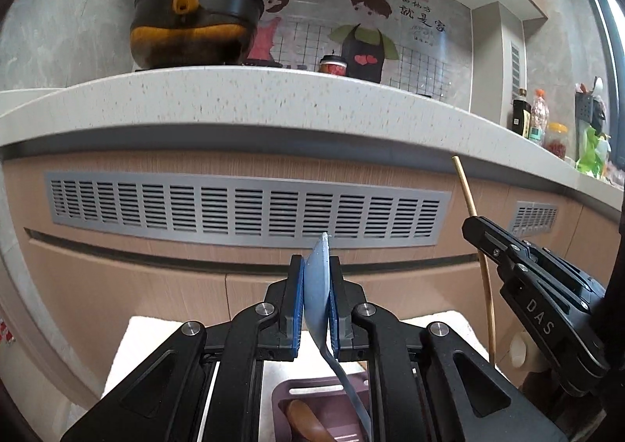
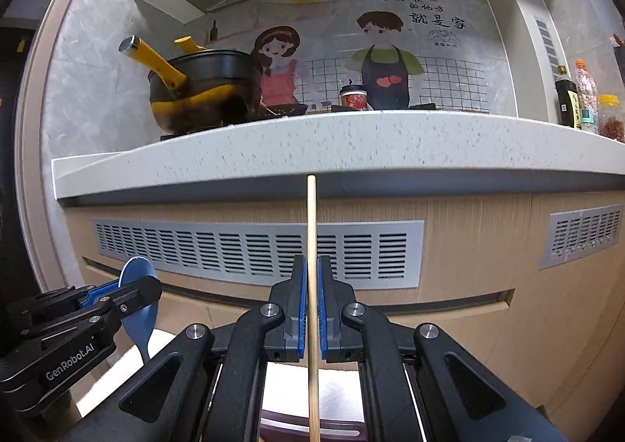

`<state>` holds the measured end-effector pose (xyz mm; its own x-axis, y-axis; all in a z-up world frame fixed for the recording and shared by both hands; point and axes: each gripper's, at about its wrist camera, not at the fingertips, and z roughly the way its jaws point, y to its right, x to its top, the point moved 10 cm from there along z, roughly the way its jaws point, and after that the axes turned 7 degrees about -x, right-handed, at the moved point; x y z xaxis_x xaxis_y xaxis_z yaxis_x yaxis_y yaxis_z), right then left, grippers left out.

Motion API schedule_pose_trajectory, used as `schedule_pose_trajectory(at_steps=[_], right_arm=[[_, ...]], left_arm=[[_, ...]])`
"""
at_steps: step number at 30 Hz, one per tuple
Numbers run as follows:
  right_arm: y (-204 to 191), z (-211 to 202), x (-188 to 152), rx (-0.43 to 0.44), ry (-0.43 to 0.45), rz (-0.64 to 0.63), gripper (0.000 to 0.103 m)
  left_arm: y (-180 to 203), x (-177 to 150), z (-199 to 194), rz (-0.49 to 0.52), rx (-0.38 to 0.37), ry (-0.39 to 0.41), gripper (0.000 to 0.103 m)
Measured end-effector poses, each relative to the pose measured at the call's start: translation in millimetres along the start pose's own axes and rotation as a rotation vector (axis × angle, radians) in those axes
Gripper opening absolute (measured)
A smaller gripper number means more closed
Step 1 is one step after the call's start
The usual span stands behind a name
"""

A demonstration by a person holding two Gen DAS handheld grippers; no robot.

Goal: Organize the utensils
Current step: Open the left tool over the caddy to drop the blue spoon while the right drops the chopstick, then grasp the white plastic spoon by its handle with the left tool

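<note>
Utensils are in hand but not yet sorted; the left gripper has its jaws closed on the bowl of a blue spoon, handle hanging down toward the purple tray below, where a wooden spoon already lies; the right gripper has its jaws pinched on a single wooden chopstick, held upright. By my reading, one piece is placed and these two remain. Both tools hover just beside each other over a white cloth; the counter edge overhangs ahead, the cabinet front stands close, so open room lies downward.
</note>
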<state>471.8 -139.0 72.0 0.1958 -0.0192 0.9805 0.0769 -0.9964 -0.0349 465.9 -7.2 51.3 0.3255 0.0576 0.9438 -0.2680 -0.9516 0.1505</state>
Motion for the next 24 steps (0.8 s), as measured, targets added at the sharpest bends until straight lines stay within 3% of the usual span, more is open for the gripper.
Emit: schedule_pose_trajectory(at_steps=[4, 6, 7, 8, 10, 14, 17, 24], right_arm=[[-1.4, 3.3, -12.5, -0.002, -0.007, -0.026, 0.009], [-0.8, 2.4, -22.6, 0.010, -0.056, -0.044, 0.025], [2.1, -2.2, -26.4, 0.015, -0.071, -0.040, 0.036], [5.5, -6.2, -26.0, 0.008, -0.069, -0.035, 0.041], [13.8, -20.0, -27.9, -0.012, -0.067, -0.044, 0.047], [26.9, -46.5, -43.9, -0.032, -0.133, -0.077, 0.070], [32.7, -68.8, -62.5, -0.049, -0.175, -0.112, 0.078], [25.5, -111.4, -113.7, -0.046, -0.295, -0.156, 0.083]], left_arm=[[1.6, -16.8, 4.2, -0.006, -0.014, -0.038, 0.014], [3.7, -26.7, 1.7, -0.012, -0.032, -0.075, 0.020], [3.3, -29.8, -1.3, -0.014, -0.028, -0.083, 0.029], [2.8, -32.8, -5.5, -0.018, -0.027, -0.089, 0.037], [2.0, -38.4, -16.0, -0.027, -0.023, -0.106, 0.044], [-6.0, -51.8, -48.6, -0.061, 0.008, -0.129, 0.051], [-11.7, -68.5, -72.1, -0.077, 0.043, -0.163, 0.061], [-5.1, -126.1, -110.0, -0.113, 0.043, -0.285, 0.062]])
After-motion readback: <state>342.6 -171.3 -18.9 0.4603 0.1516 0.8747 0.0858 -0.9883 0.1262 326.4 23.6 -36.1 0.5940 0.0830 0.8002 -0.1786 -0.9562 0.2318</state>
